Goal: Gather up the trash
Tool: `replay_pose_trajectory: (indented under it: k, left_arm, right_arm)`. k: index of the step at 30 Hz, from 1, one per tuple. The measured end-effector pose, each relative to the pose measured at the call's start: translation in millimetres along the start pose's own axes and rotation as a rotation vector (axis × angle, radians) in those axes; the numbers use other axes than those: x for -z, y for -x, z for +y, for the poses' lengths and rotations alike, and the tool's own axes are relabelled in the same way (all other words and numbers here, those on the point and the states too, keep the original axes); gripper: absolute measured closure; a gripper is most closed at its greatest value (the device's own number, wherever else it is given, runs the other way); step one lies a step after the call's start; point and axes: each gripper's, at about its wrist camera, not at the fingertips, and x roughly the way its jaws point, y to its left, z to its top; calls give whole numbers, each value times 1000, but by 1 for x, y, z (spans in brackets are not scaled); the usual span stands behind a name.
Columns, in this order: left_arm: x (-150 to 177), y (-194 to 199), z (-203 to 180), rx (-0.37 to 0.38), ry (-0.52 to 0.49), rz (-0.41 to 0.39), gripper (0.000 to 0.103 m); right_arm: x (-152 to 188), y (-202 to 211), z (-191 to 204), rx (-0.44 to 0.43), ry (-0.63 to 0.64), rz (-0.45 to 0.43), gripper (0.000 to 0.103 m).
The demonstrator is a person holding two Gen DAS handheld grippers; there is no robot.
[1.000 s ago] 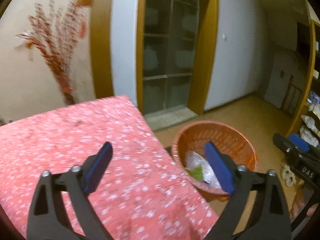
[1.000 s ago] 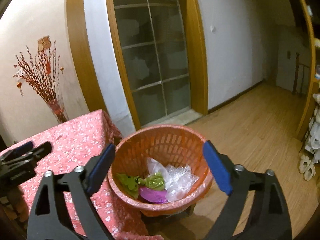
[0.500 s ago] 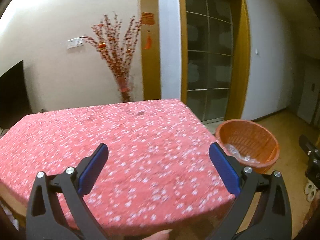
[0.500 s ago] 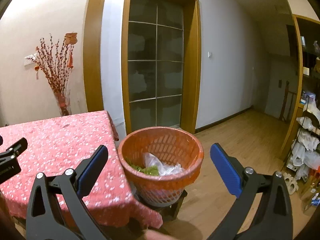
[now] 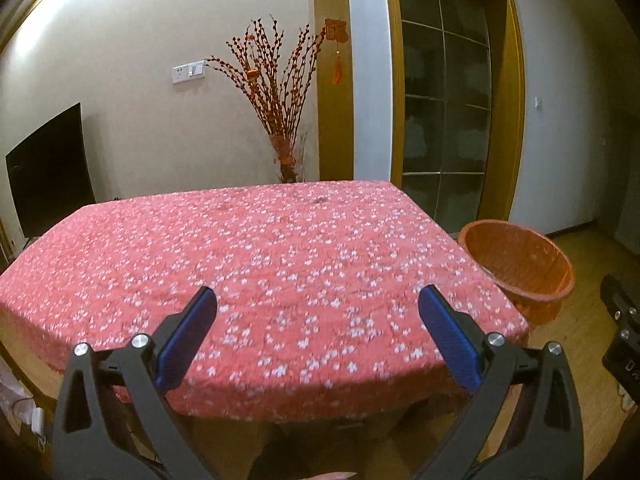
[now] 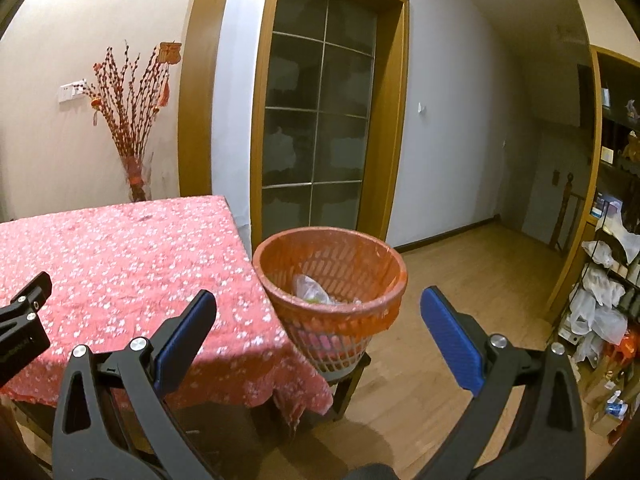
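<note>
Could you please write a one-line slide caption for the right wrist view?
Open right gripper faces an orange basket holding plastic trash, beside the red floral table.

Counter [image 5: 256,248] top bare under red floral cloth: open passage across whole surface. Orange basket [image 6: 332,280] stands just beside counter's right edge on small stool, mouth open upward, trash [image 6: 312,290] low inside. Wood floor [image 6: 460,280] right of basket open. Cluttered shelf rack [image 6: 608,300] blocks far right. Vase of red branches [image 5: 280,100] behind counter's far edge.
</note>
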Motion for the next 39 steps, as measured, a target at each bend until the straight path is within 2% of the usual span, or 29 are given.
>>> replay_pose_trajectory:
  k: [10, 16, 27, 39]
  left_arm:
    - [15, 12, -3, -11, -10, -9, 4]
    - [16, 16, -5, -18, -15, -16, 4]
    - [20, 12, -5, -3, 2, 18, 4]
    - [16, 17, -5, -12, 15, -2, 4]
  right_arm:
    - [13, 6, -7, 22, -7, 23, 2]
    - [16, 6, -11, 40, -5, 29, 2]
    - [21, 5, -14, 37, -4, 52, 2]
    - [19, 7, -14, 34, 3, 45, 2]
